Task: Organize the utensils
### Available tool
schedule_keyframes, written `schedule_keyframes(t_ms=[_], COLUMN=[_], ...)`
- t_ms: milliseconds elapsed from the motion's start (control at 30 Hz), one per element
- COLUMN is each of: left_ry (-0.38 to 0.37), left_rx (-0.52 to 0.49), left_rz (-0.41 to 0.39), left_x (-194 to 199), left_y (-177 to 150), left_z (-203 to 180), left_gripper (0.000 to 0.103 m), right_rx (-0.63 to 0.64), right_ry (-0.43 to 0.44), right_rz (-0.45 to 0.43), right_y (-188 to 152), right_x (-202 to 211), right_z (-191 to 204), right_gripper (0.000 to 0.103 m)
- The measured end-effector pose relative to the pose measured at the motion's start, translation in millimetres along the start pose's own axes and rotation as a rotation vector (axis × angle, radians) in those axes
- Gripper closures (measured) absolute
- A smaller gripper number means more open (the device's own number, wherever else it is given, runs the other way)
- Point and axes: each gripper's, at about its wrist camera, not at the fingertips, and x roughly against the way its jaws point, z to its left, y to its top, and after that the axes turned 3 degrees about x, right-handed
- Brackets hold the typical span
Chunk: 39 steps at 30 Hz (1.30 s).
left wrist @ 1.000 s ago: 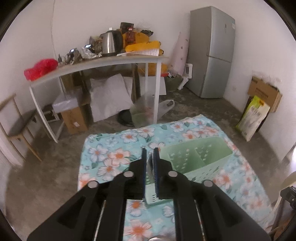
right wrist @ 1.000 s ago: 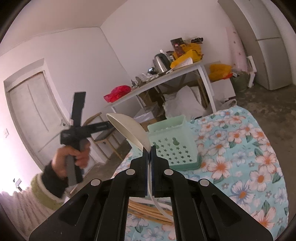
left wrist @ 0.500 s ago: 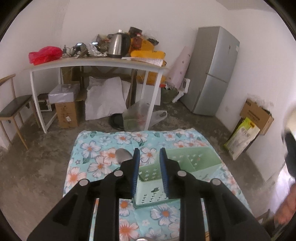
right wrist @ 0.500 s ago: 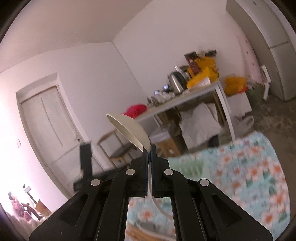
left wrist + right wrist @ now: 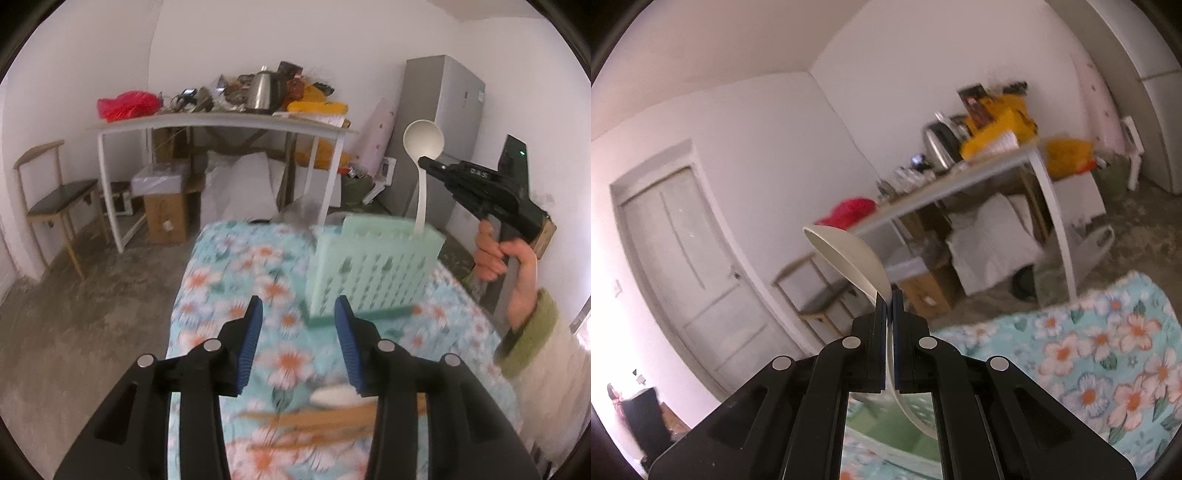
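A mint green utensil caddy (image 5: 373,266) stands on the floral cloth (image 5: 229,280). My left gripper (image 5: 297,332) hovers just in front of the caddy, its jaws opening with nothing between the blue pads. Below it lie blurred wooden chopsticks (image 5: 321,424) and a white spoon (image 5: 332,397). At the right, a person's hand (image 5: 495,254) holds my right gripper (image 5: 428,162), which is shut on a white ladle (image 5: 423,138); the ladle's handle hangs down to the caddy's top edge. In the right wrist view my right gripper (image 5: 889,295) pinches the ladle (image 5: 846,254) just under its bowl, with the caddy (image 5: 886,417) below.
Behind the cloth stands a white table (image 5: 221,123) piled with a kettle (image 5: 262,92), a red bag (image 5: 125,105) and clutter, with boxes underneath. A chair (image 5: 55,199) is at the left and a grey fridge (image 5: 443,122) at the right. A door (image 5: 694,266) shows in the right wrist view.
The left jaws have spread apart and drawn back from the caddy. The right gripper has carried the ladle over to the caddy, and its handle now hangs at the caddy's top.
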Motion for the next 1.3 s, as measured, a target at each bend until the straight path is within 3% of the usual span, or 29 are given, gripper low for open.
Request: schedule_keyframes(t_ms=[233,600,933,1000,1133,1300], left_ry=[-0.004,-0.035,-0.038,-0.038,-0.039,-0.034], left_rx=[0.061,0.077,0.082,0.084,0.094,0.094], left_rz=[0.068,0.050,0.048,0.048,0.048,0.047], left_x=[-10.1,-1.0,4.2,5.4,9.4,9.4], left_y=[-32.4,-33.3,-34.6,-35.3,-39.0,-39.4], left_z=[15.5,10.5,10.6,11.0,11.7,12.9], left_gripper=[0.064,0.063,0.062,0.062,0.062,0.062], right_rx=[0.044,0.094,0.071,0.097,0.178,0.366], right_ry=[-0.133,-0.277,-0.314,-0.310,-0.281,-0.246], right_rz=[0.071,0.070,0.062,0.062,0.076,0.178], right_y=[-38.1,-55.8,-59.1,-57.2,-47.8,-32.5], right_x=[12.1,49.8,73.7,74.7,68.1,28.1], right_z=[-5.4,1.9,2.1,8.4,26.6,64.5], right_gripper=[0.097,0.094,0.089,0.085,0.067,0.046])
